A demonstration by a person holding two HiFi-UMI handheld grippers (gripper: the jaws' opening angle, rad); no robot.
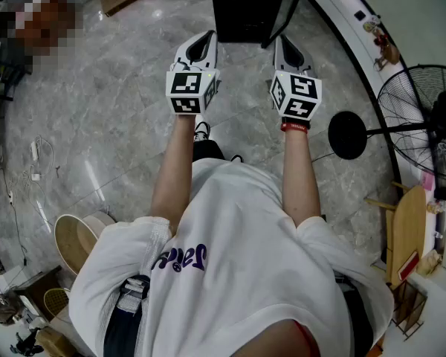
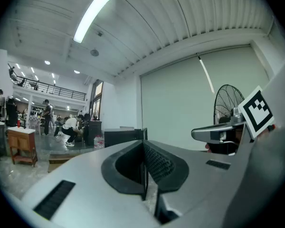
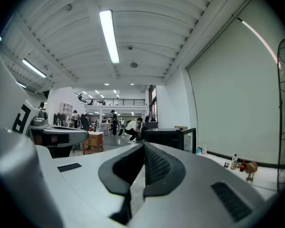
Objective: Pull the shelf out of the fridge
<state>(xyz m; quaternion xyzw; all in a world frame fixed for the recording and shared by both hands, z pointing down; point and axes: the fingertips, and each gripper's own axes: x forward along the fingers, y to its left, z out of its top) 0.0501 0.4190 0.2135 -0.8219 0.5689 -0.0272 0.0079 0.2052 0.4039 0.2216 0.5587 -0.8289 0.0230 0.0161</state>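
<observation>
A small black fridge point(image 1: 249, 6) stands on the marble floor ahead of me, its glass door point(image 1: 286, 10) swung open to the right. No shelf can be made out inside it. I hold both grippers level, short of the fridge. My left gripper point(image 1: 206, 39) is shut with nothing between its jaws, and my right gripper point(image 1: 282, 43) is shut and empty too. The left gripper view shows its shut gripper point(image 2: 145, 163) with the fridge point(image 2: 123, 136) beyond. In the right gripper view the shut gripper point(image 3: 143, 163) points toward the fridge point(image 3: 168, 137).
A black pedestal fan point(image 1: 424, 121) stands at the right beside a wooden stool point(image 1: 405, 233). A curved white ledge point(image 1: 357, 28) with small items runs behind the fridge. A round basket point(image 1: 78, 240) and loose cables point(image 1: 33, 162) lie at the left. People crouch far back point(image 3: 130, 127).
</observation>
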